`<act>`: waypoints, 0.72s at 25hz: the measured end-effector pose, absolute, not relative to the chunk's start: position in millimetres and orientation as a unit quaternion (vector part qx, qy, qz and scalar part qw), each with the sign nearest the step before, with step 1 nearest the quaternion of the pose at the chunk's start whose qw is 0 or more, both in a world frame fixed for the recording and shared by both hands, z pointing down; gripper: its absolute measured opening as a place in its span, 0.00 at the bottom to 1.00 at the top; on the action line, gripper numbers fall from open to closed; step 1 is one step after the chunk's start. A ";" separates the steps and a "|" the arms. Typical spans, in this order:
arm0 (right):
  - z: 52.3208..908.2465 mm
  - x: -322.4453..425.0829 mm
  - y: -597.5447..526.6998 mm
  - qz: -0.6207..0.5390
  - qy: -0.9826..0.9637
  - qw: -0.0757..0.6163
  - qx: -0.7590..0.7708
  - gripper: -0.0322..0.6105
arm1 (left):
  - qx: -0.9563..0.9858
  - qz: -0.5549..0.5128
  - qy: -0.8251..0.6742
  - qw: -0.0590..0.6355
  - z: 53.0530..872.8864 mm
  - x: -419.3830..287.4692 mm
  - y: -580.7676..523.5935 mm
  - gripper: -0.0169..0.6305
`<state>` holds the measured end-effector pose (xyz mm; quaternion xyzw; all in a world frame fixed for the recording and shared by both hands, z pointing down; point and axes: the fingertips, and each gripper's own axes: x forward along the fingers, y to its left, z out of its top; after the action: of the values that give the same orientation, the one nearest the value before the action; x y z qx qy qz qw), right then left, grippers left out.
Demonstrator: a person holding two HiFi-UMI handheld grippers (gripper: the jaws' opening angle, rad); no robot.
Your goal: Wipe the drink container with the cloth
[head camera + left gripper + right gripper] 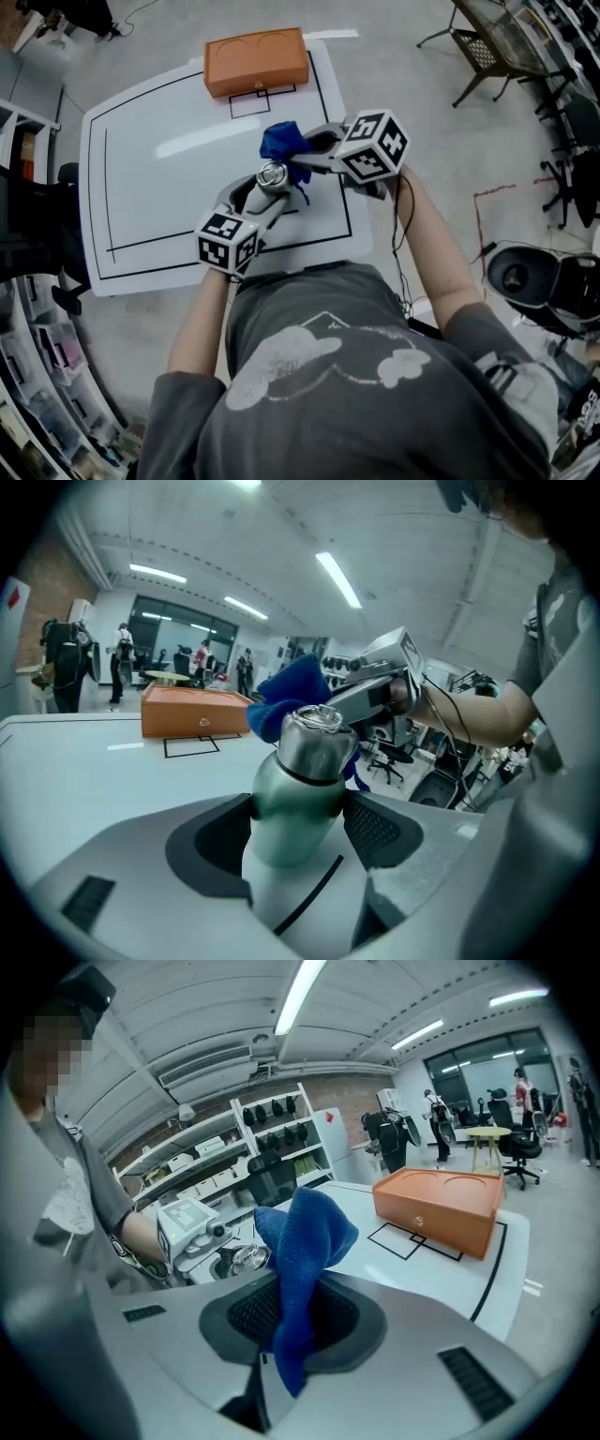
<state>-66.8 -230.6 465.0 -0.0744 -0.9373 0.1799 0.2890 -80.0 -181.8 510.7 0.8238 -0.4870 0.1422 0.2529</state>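
Note:
A green metal bottle with a steel cap [300,780] stands upright between the jaws of my left gripper [298,819], whose pads press its sides. From above I see its shiny cap [272,174] over the white table, held by the left gripper [255,190]. My right gripper [309,155] is shut on a blue cloth [283,142], which bunches just beyond and right of the cap. In the right gripper view the cloth [302,1260] hangs out of the right gripper [292,1312], with the bottle cap [246,1258] close to its left. The cloth [289,697] shows behind the bottle.
An orange box [256,61] lies at the far edge of the white table [159,178], beside a small black outlined square. Shelves with bins stand at the left, chairs and a black bin [525,277] on the floor at the right. Distant people stand in the room.

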 end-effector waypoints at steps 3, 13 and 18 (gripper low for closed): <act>472.0 -76.4 -229.5 0.180 -0.931 0.301 -0.099 0.14 | 0.855 0.166 -0.425 0.245 511.3 -80.8 -182.8 0.50; 484.9 -94.1 -225.6 0.155 -0.907 0.348 -0.181 0.14 | 0.911 0.202 -0.285 0.221 511.3 -83.5 -180.9 0.50; 494.6 -99.7 -228.7 0.178 -0.894 0.368 -0.186 0.14 | 0.917 0.198 -0.273 0.214 512.6 -84.3 -180.7 0.50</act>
<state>-99.7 -228.7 494.6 -0.1858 -0.8936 0.1778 0.3680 -84.3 -180.7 512.6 0.9168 -0.2725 0.1981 0.2143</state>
